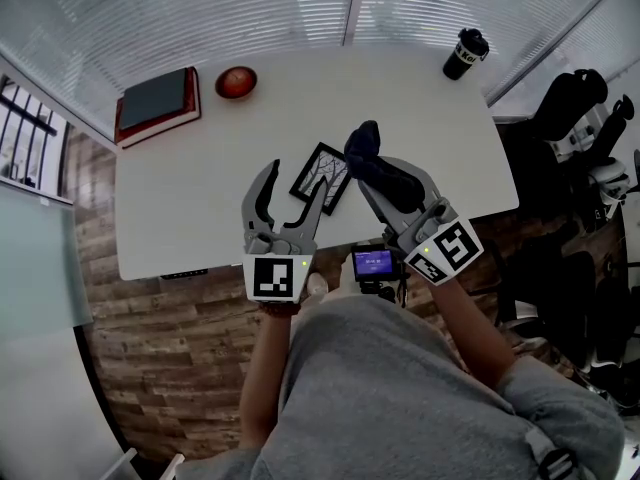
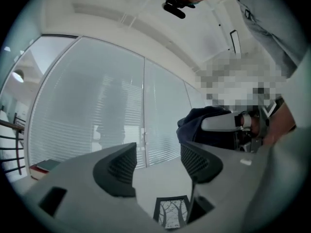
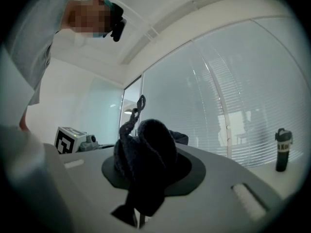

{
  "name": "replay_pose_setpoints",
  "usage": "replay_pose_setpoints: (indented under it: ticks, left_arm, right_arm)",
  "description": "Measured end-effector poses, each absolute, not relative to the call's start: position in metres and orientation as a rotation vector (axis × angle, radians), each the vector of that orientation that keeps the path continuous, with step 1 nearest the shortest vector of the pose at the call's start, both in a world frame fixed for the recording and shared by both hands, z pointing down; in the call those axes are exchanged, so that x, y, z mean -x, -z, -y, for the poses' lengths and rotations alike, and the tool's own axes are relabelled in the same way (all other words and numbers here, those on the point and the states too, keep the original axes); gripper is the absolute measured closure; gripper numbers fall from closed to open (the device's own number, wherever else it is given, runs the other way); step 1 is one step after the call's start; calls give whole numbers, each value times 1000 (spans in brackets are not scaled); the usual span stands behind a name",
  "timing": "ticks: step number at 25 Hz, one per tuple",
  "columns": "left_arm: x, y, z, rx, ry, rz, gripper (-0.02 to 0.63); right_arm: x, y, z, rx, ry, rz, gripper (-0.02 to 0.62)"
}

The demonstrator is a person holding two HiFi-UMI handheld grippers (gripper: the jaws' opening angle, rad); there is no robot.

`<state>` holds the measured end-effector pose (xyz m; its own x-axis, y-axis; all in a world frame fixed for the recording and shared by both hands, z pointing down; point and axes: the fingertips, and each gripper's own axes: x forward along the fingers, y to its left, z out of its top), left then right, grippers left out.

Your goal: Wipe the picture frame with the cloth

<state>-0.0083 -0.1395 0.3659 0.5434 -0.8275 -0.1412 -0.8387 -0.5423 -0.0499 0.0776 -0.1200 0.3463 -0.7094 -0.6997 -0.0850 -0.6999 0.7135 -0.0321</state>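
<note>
Above the near edge of the table (image 1: 400,88), the left gripper (image 1: 300,183) is holding its jaws apart and empty, while the right gripper (image 1: 385,178) is clamping the cloth (image 1: 362,140).

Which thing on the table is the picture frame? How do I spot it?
Find the big white table. Near the middle of its front edge sits the picture frame, turned cornerwise. It alone has a black border around bare tree branches, unlike the red bowl and the books at the far left corner.

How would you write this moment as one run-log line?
left gripper: open, empty | right gripper: shut on cloth | picture frame: flat on table, not touched
</note>
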Motion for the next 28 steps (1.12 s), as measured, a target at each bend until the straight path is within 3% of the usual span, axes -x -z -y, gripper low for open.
replay_pose_setpoints:
  ticks: [7,11,14,28]
  left_arm:
    - [3,-386,129,2687,-115,-1446,427]
    - [0,-391,120,2641,-60,-1423,554]
    - [2,-391,116,2643,-89,-1438,603]
    - [12,-394,107,2643,-97,-1480,603]
  right_arm:
    - [-77,-370,112,1234,-67,-2886,477]
    - [-75,-384,105,1232,-38,-2921,480]
    - [-72,-391,99,1222,-27,-2941,485]
    - [-63,-398,84,1165,11,-2976,488]
